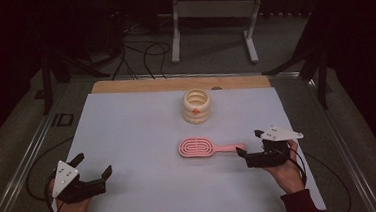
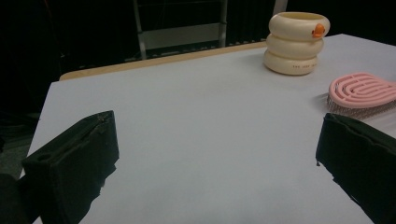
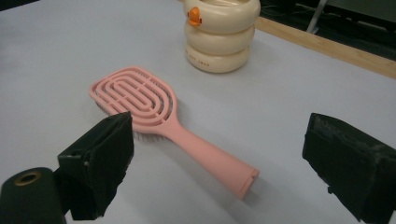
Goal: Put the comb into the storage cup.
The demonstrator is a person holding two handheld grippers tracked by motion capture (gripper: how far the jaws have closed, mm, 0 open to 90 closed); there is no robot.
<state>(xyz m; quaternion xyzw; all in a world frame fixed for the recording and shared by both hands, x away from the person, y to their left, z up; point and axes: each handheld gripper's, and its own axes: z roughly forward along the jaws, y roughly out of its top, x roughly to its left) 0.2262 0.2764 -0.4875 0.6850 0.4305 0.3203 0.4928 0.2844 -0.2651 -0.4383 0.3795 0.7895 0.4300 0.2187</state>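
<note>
Pink hairbrush [image 1: 205, 147] — bristles down at mid-bench [image 1: 128, 135], handle toward the right hand-held gripper [image 1: 249, 144], jaws spread just off its tip. Left hand-held gripper [image 1: 94, 165] — spread wide, empty, well apart. Cream ringed holder [image 1: 196, 105] behind.

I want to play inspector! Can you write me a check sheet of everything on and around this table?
Surface: white table top, wooden strip along the far edge.
Job's things: pink hairbrush lying bristles down, handle toward the right claw; cream ringed cup with a small orange duck on its rim, standing upright beyond the brush, apart from it.
Clutter: nothing seen.
Grippers: left claw open, near the table's front left corner, holding nothing; right claw open, just short of the brush handle's end.
Cables: black ones trail from both hands; more lie on the floor behind.
Surroundings: dark room, white metal stand on grey floor.
</note>
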